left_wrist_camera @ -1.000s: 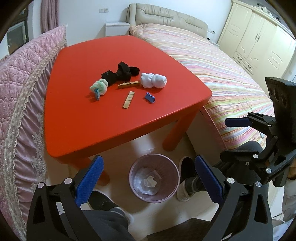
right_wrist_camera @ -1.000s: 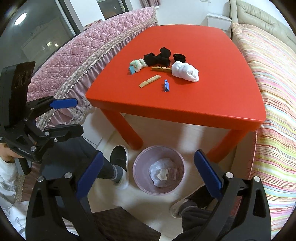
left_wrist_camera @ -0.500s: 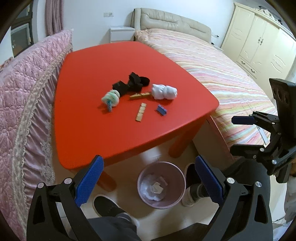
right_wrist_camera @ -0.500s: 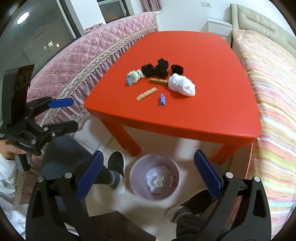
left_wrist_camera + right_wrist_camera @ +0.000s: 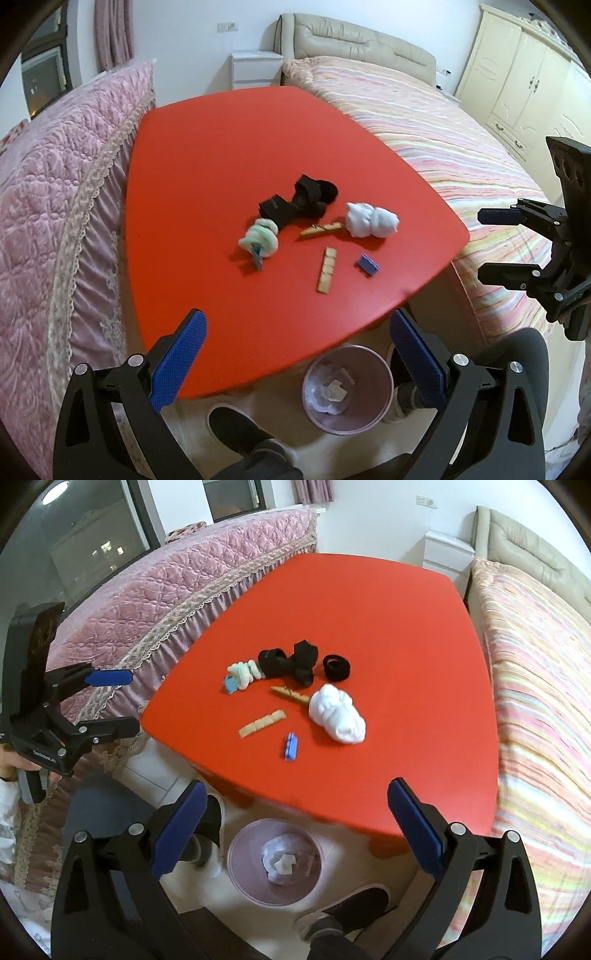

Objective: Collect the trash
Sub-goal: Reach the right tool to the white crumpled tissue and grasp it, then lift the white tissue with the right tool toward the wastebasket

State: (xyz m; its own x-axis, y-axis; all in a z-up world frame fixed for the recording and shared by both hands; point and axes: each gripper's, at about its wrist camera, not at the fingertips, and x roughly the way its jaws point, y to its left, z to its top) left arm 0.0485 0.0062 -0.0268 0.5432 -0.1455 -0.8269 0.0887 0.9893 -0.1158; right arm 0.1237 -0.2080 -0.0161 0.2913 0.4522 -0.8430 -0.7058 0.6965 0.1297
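Small scraps lie on the flat red table (image 5: 229, 155): a white crumpled paper ball (image 5: 370, 220) and a little blue clip (image 5: 367, 264). The round pink bin (image 5: 347, 391) holds paper. The left gripper (image 5: 299, 354) and right gripper (image 5: 295, 830) are wide open, holding nothing.

You see a red table (image 5: 221, 155), a white bundle (image 5: 370, 220) and black socks (image 5: 295, 206). The bin (image 5: 384, 376) is pale pink; the bedspread (image 5: 424, 125) is pastel-striped.

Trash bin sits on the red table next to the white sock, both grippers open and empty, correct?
Not quite: the trash bin stands on the floor below the red table edge, as the right wrist view shows. Both grippers, left and right, are open and empty.
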